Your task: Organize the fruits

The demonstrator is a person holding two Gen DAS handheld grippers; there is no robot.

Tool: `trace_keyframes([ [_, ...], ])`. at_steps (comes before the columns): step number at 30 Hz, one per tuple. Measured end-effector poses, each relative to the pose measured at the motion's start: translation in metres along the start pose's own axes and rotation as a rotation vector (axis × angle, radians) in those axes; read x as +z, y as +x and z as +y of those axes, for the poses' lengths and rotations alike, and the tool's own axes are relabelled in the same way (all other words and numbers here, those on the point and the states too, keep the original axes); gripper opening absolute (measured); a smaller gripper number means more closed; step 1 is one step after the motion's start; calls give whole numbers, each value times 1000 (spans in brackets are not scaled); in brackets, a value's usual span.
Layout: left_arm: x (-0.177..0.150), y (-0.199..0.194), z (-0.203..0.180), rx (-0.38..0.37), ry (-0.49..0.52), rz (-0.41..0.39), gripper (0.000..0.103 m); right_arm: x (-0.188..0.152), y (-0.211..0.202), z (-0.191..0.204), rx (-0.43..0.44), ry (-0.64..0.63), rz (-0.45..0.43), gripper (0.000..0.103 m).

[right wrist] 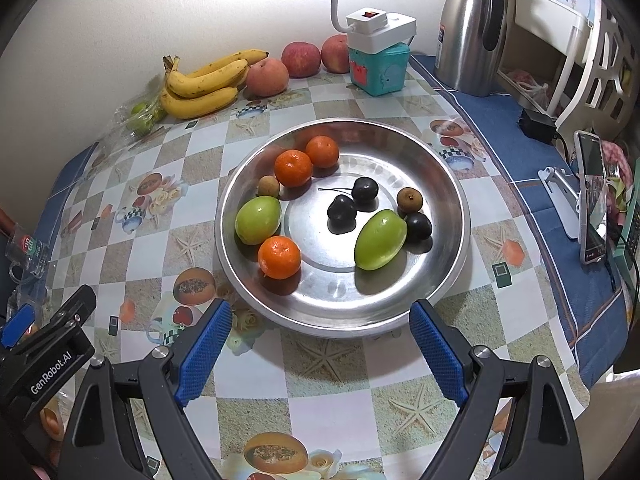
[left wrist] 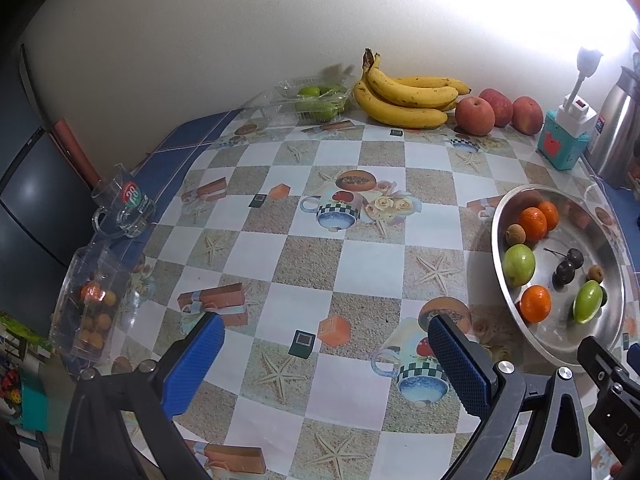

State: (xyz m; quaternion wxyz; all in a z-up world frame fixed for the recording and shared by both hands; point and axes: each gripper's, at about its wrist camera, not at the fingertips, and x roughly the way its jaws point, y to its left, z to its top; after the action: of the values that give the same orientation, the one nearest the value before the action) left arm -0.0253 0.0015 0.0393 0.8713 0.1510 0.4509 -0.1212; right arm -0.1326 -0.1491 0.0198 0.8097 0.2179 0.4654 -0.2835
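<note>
Steel tray (right wrist: 448,184) of mixed fruit sits straight ahead of the right tool (right wrist: 322,354), just beyond its tips, so right is nearer; left tool (left wrist: 326,364) has the tray off to its right. Nearest pick looks like the near orange (right wrist: 279,257), front-left in the tray; the green fruit (right wrist: 380,239) beside it lies w/ long axis running near-left to far-right. Both tools released, jaws wide apart, nothing held, hovering over the counter (right wrist: 332,384) & tilted down.

Checkered tablecloth (right wrist: 340,376) in white and sandy beige with starfish prints, shiny silver bowl (right wrist: 448,184) holding orange tangerines (right wrist: 293,168), green jujubes (right wrist: 380,239), near-black cherries (right wrist: 342,208), yellow bananas (right wrist: 202,84) behind.
</note>
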Motion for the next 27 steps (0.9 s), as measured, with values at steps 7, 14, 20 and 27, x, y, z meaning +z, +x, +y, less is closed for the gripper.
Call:
trace_keyframes([
  [7,0,-2,-1,0,5,-7,103,0,1,-3,-5,8,7,91],
  [14,0,-2,-2,3,8,-9,103,0,0,-4,-3,13,7,91],
  [20,0,-2,-2,5,10,-9,103,-1,-1,-5,0,18,7,91],
  [27,-1,-2,-3,5,10,-9,103,-1,-1,-6,0,19,10,91],
])
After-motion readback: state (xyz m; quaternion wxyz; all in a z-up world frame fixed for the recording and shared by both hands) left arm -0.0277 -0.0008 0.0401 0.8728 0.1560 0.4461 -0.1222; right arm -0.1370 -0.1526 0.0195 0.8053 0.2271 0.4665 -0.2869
